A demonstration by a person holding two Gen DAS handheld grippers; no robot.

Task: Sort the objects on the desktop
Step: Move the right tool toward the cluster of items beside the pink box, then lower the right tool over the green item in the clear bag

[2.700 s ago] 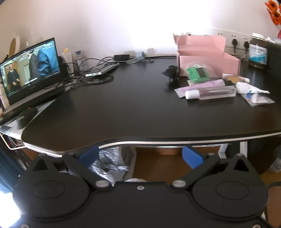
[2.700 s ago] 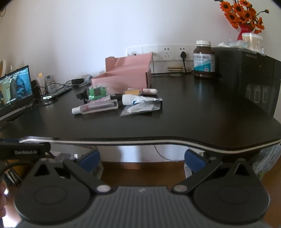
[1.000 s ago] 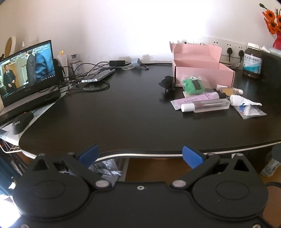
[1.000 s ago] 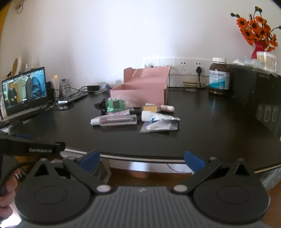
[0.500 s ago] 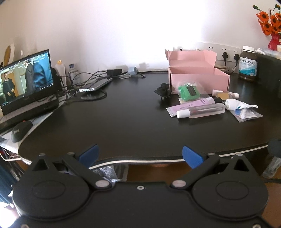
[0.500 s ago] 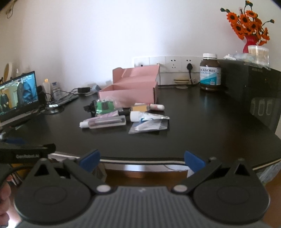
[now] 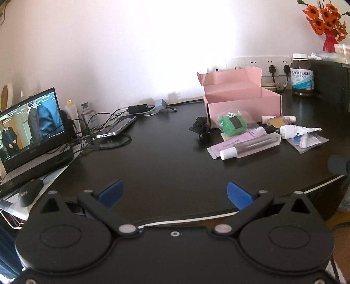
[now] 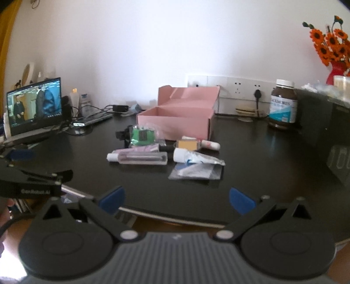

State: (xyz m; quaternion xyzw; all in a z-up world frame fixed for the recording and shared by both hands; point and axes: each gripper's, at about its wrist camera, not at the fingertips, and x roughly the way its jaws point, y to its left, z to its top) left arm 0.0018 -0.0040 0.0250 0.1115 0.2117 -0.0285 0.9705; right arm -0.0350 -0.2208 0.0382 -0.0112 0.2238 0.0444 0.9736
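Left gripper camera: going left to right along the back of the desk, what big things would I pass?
Laptop → phone among cables → open pink box → brown supplement bottle → orange flowers.

Left gripper [image 7: 174,193]: showing matte black housing, two round black discs, angled black link arms, silver pivot pins, small screws, blue fingertips [image 7: 110,193]. Right gripper [image 8: 176,197]: wearing same black discs and links, blue fingertips [image 8: 240,200], ribbed grey panel at centre, silver pins. Seen from right wrist view, carrying white "GenRobot.AI" lettering on black side bar of left unit.
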